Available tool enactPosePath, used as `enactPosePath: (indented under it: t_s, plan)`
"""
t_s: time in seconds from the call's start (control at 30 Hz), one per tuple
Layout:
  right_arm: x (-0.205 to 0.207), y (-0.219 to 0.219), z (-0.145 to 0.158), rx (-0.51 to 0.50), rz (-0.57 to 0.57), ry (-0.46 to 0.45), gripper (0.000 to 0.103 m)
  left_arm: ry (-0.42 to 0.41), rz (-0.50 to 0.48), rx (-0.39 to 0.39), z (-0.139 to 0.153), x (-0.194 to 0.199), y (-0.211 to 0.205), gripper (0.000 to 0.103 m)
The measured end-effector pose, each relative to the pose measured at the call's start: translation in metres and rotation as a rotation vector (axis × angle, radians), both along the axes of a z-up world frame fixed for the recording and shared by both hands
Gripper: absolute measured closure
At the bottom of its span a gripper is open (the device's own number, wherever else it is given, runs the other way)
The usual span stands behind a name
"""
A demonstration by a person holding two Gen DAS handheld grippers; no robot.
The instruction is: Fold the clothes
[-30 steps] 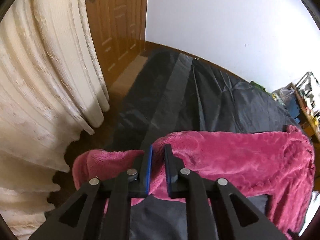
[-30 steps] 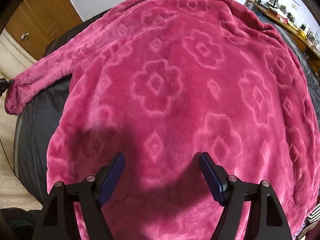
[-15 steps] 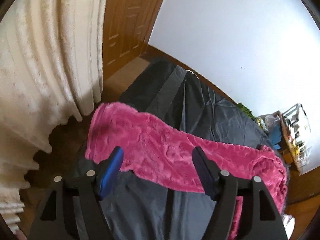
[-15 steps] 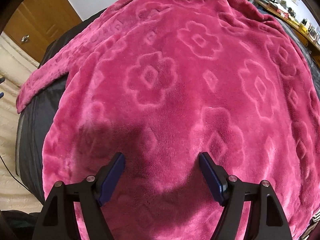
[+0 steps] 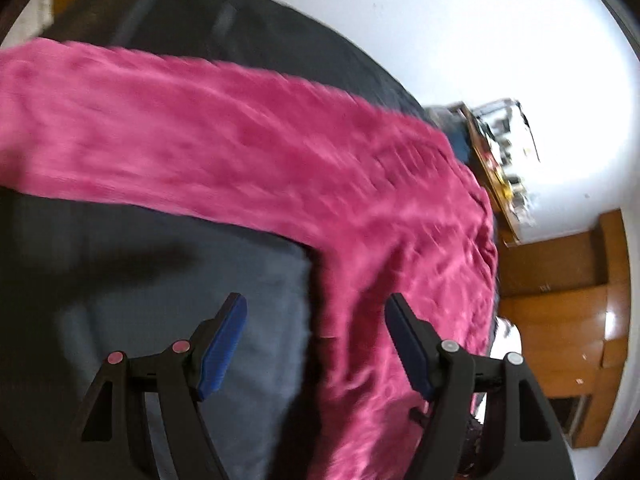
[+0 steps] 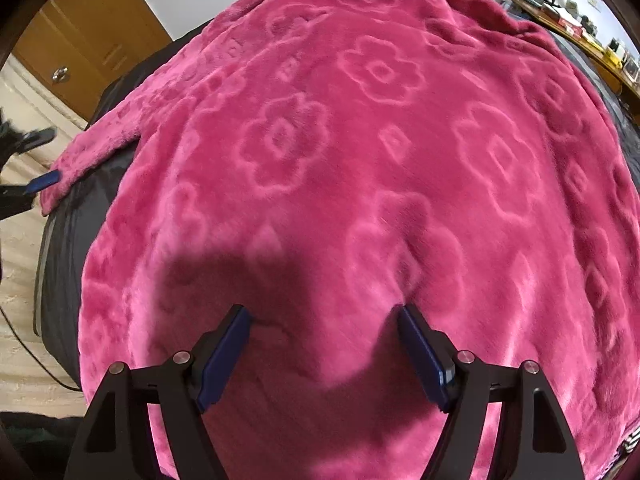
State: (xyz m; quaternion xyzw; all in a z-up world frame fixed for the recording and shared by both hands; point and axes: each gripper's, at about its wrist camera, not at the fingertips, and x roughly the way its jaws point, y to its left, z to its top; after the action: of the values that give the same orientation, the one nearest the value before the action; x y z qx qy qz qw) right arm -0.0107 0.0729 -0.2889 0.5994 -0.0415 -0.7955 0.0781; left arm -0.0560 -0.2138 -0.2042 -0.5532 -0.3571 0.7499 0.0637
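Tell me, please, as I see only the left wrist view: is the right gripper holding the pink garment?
Observer: No. The right gripper has its jaws open over the pink garment, with no fold pinched between them.
Operator: Thank you. My picture is blurred; is the fabric plain?
Observer: No, it is embossed all over with flower shapes.
Operator: And where does the sleeve end? My view cuts it off.
Observer: The sleeve lies stretched out across the dark bed cover, and its cuff reaches the cover's edge.
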Motion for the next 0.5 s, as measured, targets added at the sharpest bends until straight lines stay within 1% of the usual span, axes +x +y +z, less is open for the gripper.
enactPosePath:
  t_s: [0.1, 0.17, 0.23, 0.5]
  plan:
    - [0.010, 0.011, 0.000, 0.012, -0.003, 0.004, 0.025, -0.027, -0.021, 0.047, -0.017, -0.019, 0.027, 0.028]
    - [0.018, 0.018, 0.002, 0.027, 0.001, 0.013, 0.025, -0.059, -0.007, 0.059, -0.027, -0.028, 0.034, 0.028]
    - [0.023, 0.021, 0.003, 0.067, 0.004, 0.017, 0.024, -0.083, 0.013, 0.078, -0.035, -0.035, 0.037, 0.028]
    - [0.034, 0.044, 0.003, 0.021, -0.060, 0.004, 0.024, -0.104, 0.031, 0.058, -0.050, -0.054, 0.046, 0.028]
